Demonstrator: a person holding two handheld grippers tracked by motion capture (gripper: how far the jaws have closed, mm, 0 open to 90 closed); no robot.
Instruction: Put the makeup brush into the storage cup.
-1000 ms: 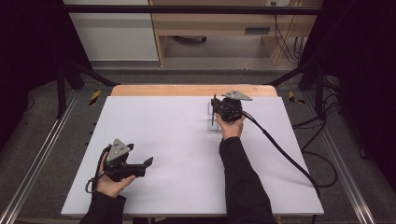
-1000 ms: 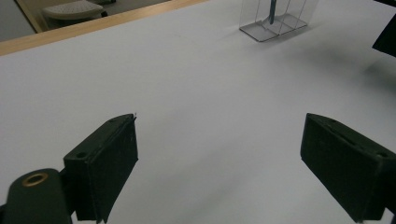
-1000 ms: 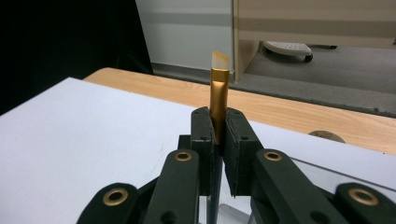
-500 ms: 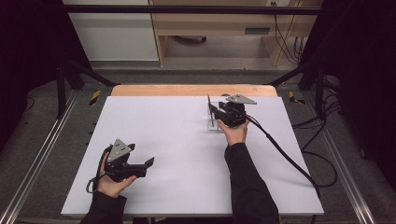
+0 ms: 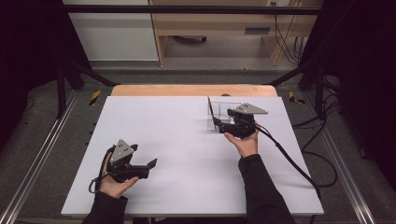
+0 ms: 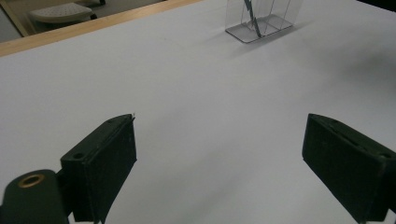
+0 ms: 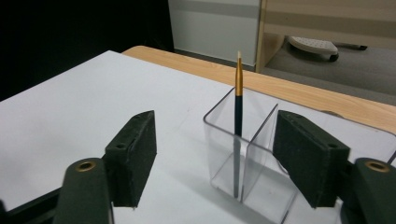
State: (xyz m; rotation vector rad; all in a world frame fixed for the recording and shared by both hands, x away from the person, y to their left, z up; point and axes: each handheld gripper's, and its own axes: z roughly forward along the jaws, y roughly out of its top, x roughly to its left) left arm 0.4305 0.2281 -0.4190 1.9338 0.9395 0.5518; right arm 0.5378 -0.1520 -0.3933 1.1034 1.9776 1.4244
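White sheet: covers the table top in the middle of the high view; a strip of bare wood shows along its far edge.
Left gripper: lower left of the high view, held low over the sheet in the person's left hand; its black jaws stand wide apart with nothing between them, as the left gripper view also shows.
Clear holder: a transparent plastic box with a dividing wall, upper centre-right of the high view, standing on the sheet; it appears at the top of the left gripper view.
Paintbrush: dark handle, gold ferrule, pale tip, standing nearly upright in the holder's left compartment in the right gripper view; a thin dark stick in the high view.
Right gripper: just right of the holder in the high view; its jaws have just been opening and now stand apart, clear of the brush, with part of the holder between them.
Writing: no brand or label can be read anywhere.
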